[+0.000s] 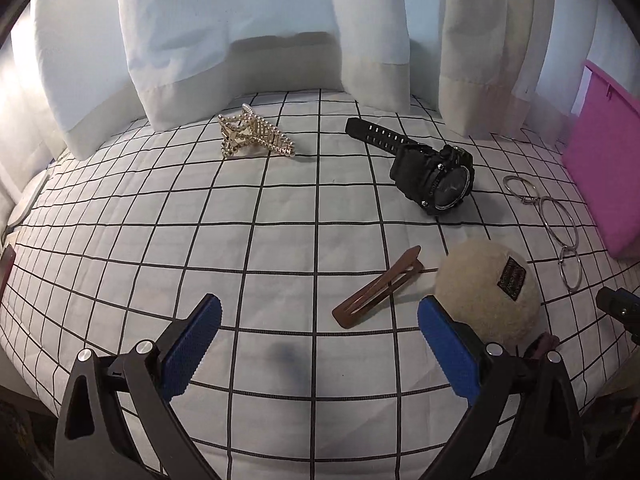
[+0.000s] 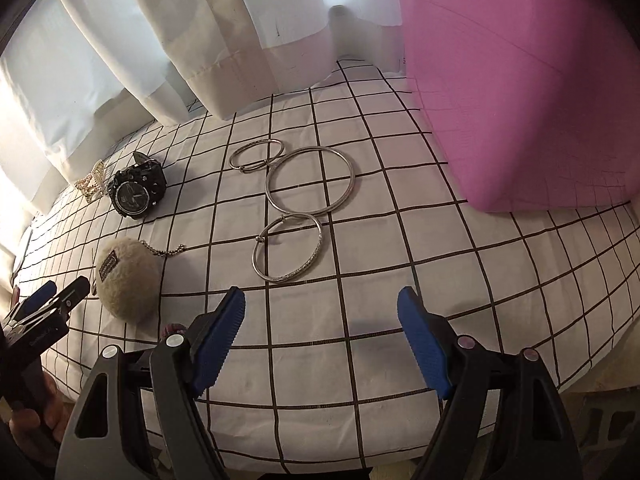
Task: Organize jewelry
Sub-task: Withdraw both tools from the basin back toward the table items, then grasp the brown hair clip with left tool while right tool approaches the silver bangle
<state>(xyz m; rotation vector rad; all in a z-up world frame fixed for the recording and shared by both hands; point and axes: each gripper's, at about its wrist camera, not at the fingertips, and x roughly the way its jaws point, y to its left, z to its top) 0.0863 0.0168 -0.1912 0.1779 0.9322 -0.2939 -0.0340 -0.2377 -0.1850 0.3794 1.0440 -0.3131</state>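
Observation:
On the checked cloth lie a gold claw hair clip (image 1: 254, 136), a black wristwatch (image 1: 432, 174), a brown flat hair clip (image 1: 378, 292), a beige fluffy pom-pom (image 1: 486, 294) and three silver bangles (image 1: 560, 224). My left gripper (image 1: 320, 320) is open and empty, low over the cloth; its right finger is next to the pom-pom. In the right wrist view the bangles (image 2: 310, 180) lie ahead of my open, empty right gripper (image 2: 322, 312). The watch (image 2: 138, 194) and pom-pom (image 2: 128, 280) sit to its left, with the left gripper (image 2: 56, 300) beside the pom-pom.
A pink box (image 2: 520, 100) stands at the right of the cloth, also in the left wrist view (image 1: 604, 168). White curtains (image 1: 260, 40) hang along the back edge. The cloth-covered surface (image 2: 400, 260) drops off at the front and right.

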